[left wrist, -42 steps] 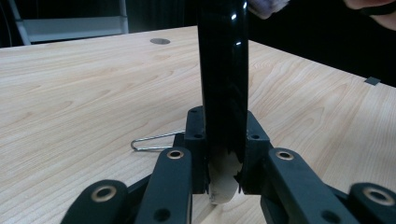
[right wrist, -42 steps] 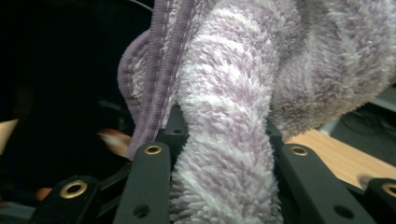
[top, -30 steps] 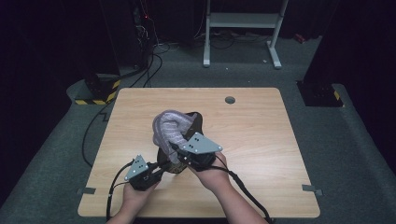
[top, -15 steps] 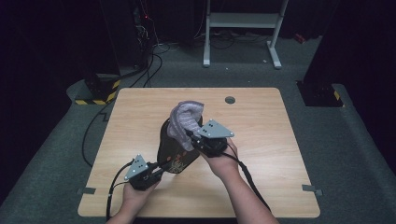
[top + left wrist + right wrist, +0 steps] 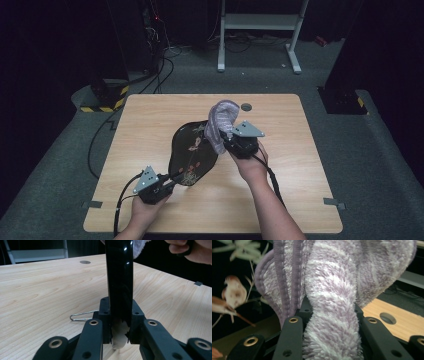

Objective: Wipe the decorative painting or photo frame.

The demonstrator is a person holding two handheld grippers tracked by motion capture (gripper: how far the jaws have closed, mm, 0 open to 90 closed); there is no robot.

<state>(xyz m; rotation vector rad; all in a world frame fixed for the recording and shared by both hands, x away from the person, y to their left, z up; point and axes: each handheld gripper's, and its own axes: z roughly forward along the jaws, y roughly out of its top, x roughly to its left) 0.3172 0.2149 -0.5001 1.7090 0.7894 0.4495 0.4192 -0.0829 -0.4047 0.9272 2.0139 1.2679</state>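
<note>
Where the person's forearms come in at the near edge, the left gripper holds one glossy black oval tray with a painted bird-and-branch pattern by its near rim; in the left gripper view the jaws stand narrow, both pads pressed against the rim, and the tray rises on edge straight ahead of them, tilted up off the light wooden table. One bent wire clip lies on the wood just beside that gripper's jaws. Farther in, the right gripper sits over the tray's far right side with one fluffy lilac-and-white striped cloth bunched between its jaws, which are closed part-way on the thick pile; the cloth stands up above the gripper and touches the tray's patterned face. Beyond them one round grey hole marks the table's far side. On the dark floor behind stand one white metal frame and black cables.
</note>
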